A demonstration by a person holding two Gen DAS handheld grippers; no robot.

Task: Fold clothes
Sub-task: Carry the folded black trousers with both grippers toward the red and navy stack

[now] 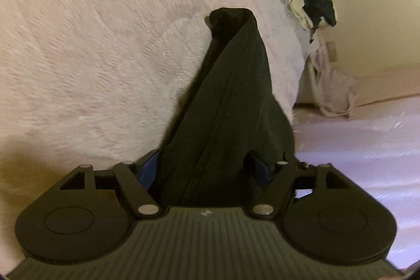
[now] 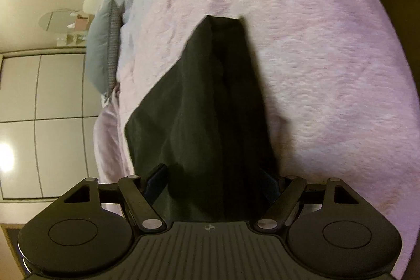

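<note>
Both grippers clamp the dark garment (image 1: 225, 106), which hangs taut over the pink bed (image 1: 86, 64). Its long axis runs straight away from the left gripper (image 1: 210, 167) and right gripper (image 2: 218, 177), narrowing far.

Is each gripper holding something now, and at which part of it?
Both hold the black cloth garment. The left gripper and the right gripper each pinch a bunched edge of it; which part of the garment cannot be told.
</note>
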